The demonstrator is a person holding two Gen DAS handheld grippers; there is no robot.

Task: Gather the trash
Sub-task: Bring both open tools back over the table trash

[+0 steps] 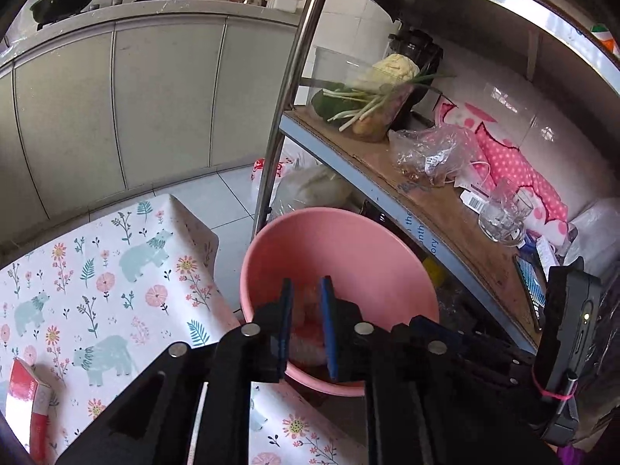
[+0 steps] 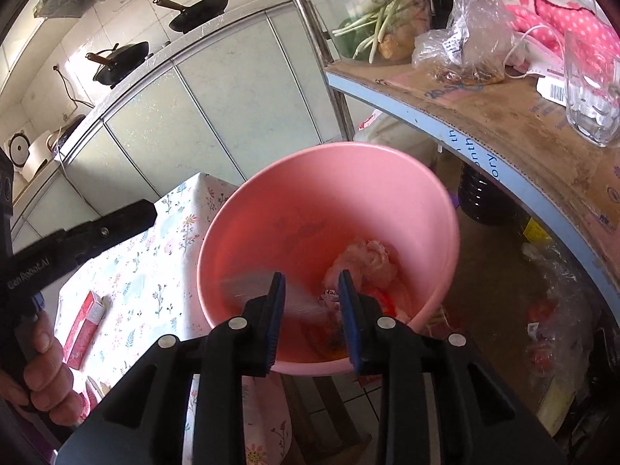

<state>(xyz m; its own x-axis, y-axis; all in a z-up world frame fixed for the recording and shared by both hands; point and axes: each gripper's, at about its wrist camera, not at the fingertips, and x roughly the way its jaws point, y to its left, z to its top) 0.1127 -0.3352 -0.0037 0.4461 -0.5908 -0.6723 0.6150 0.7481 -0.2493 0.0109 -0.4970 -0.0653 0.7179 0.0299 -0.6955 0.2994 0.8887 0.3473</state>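
Smooth pink plastic basin [image 2: 348, 193], glossy printed tablecloth [image 1: 97, 271], worn cardboard-lined shelf [image 2: 523, 128].

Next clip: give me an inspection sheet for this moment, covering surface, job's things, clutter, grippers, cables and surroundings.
Surface: table under a floral bear-print tablecloth.
Job's things: round pink plastic basin beside the table's edge, holding crumpled wrappers and scraps; red-and-white carton lying on the tablecloth.
Clutter: metal rack shelf lined with cardboard carrying a cauliflower, spring onions, a clear plastic bag and a clear glass mug.
Grippers: left gripper and right gripper both over the basin, jaws slightly apart, nothing gripped.
Cables: thin white cord on the shelf.
Surroundings: pale cabinet doors; two black woks on the counter.
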